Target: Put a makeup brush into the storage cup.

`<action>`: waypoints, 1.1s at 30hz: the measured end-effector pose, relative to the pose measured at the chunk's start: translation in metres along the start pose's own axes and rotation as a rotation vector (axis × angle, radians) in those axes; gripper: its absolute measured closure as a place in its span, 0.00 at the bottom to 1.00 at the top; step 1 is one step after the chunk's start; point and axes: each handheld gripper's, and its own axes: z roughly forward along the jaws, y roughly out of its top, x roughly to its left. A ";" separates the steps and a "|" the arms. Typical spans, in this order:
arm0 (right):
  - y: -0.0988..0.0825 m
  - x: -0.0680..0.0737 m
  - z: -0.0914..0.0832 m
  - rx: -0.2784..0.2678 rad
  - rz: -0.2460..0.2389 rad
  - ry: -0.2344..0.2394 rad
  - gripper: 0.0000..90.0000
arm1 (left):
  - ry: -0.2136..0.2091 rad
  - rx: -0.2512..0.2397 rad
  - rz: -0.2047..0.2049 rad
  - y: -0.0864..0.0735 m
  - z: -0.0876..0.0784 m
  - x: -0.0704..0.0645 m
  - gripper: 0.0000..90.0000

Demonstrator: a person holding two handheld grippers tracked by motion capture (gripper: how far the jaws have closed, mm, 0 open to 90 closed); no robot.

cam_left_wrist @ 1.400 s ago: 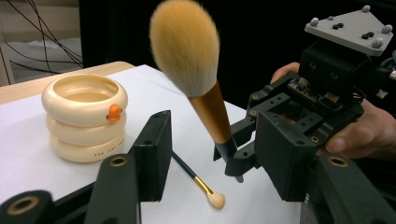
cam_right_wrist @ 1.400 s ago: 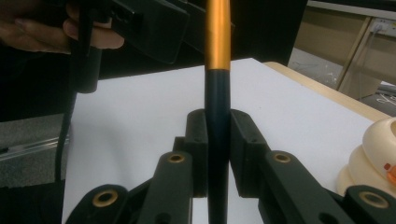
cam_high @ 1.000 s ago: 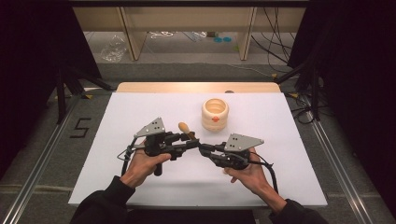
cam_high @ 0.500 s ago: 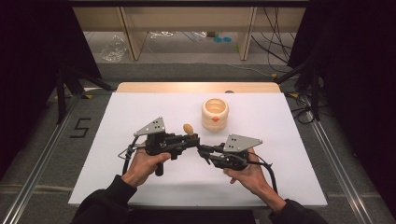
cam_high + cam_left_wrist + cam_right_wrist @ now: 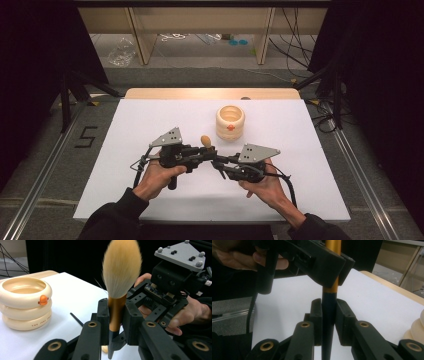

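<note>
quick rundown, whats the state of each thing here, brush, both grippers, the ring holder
makeup brush: upright, bristles up, held above the table by both grippers
left gripper: shut on the brush's gold ferrule
right gripper: shut on the brush's dark handle, below the left one
cream ringed holder: standing upright on the white table, mouth open, looks empty, apart from the grippers

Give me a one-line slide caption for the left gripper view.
Left gripper clamps the gold ferrule of an upright tan-bristled makeup brush, beside a cream stacked-ring holder on the white table.
</note>
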 end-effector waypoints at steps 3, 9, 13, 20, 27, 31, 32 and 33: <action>0.000 0.000 0.000 -0.003 0.000 -0.009 0.87 | 0.000 0.000 -0.001 0.000 0.000 0.000 0.86; -0.001 0.000 0.000 0.014 -0.010 -0.005 0.87 | 0.005 0.021 0.015 0.000 0.001 -0.001 0.86; -0.002 0.000 0.002 0.020 -0.008 -0.009 0.87 | 0.013 0.030 0.022 0.000 0.003 -0.002 0.86; -0.002 -0.001 0.002 0.024 0.005 -0.004 0.87 | 0.018 0.039 0.042 0.001 0.004 -0.002 0.85; -0.004 -0.002 0.003 0.026 0.017 0.004 0.87 | 0.021 0.050 0.054 0.001 0.006 -0.004 0.85; -0.004 -0.002 0.004 0.020 0.021 0.005 0.87 | 0.017 0.051 0.052 0.002 0.005 -0.002 0.85; -0.004 -0.002 0.003 0.019 0.021 0.004 0.87 | 0.012 0.047 0.049 0.002 0.005 -0.002 0.85; -0.004 -0.002 0.003 0.017 0.025 0.007 0.87 | 0.008 0.048 0.044 0.002 0.005 -0.003 0.83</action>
